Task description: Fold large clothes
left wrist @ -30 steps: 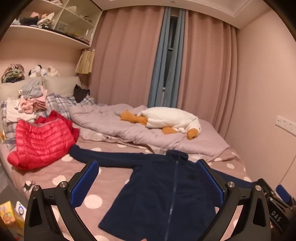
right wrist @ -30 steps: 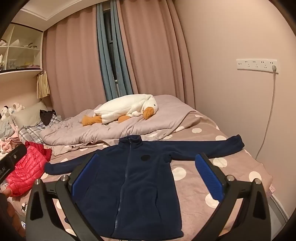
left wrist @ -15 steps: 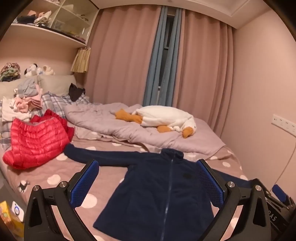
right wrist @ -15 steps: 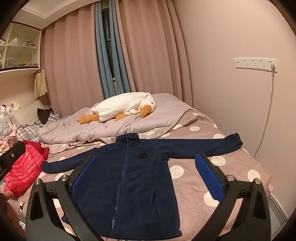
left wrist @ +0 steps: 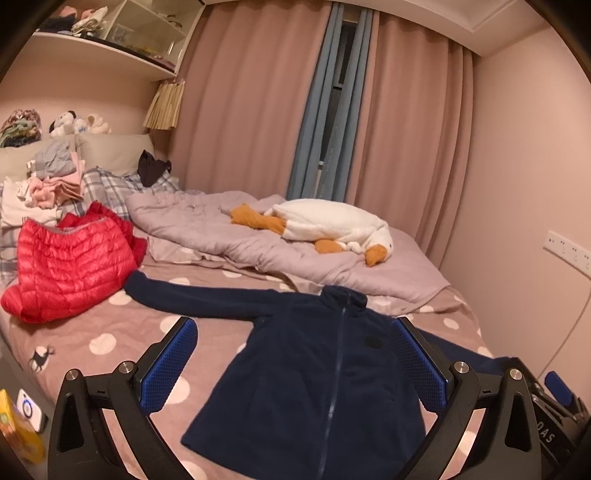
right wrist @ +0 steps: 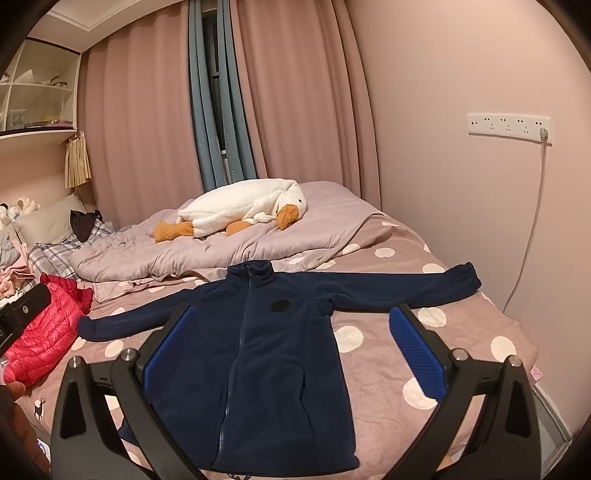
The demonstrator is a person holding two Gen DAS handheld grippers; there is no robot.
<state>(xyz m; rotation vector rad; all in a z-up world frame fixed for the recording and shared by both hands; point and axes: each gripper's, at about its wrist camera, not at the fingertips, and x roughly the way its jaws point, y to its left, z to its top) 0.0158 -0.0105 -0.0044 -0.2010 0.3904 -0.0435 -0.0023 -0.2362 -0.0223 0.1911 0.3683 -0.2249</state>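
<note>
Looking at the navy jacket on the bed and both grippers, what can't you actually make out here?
- Navy jacket: in the left wrist view its right sleeve is mostly hidden behind the left gripper.
- Its hem: in the right wrist view the near-left corner is covered by the right gripper.
- Round chest badge: too small to read.
- Shelf items: cut by the fisheye edge.

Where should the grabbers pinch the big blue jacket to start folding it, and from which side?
The navy jacket lies flat, zipped, front up, sleeves spread wide. Probably best: pinch each sleeve at its cuff, coming from the outer side. The right gripper takes the right cuff; the left gripper takes the left cuff. Cuffs are free edges, easy to lift and swing inward.
</note>
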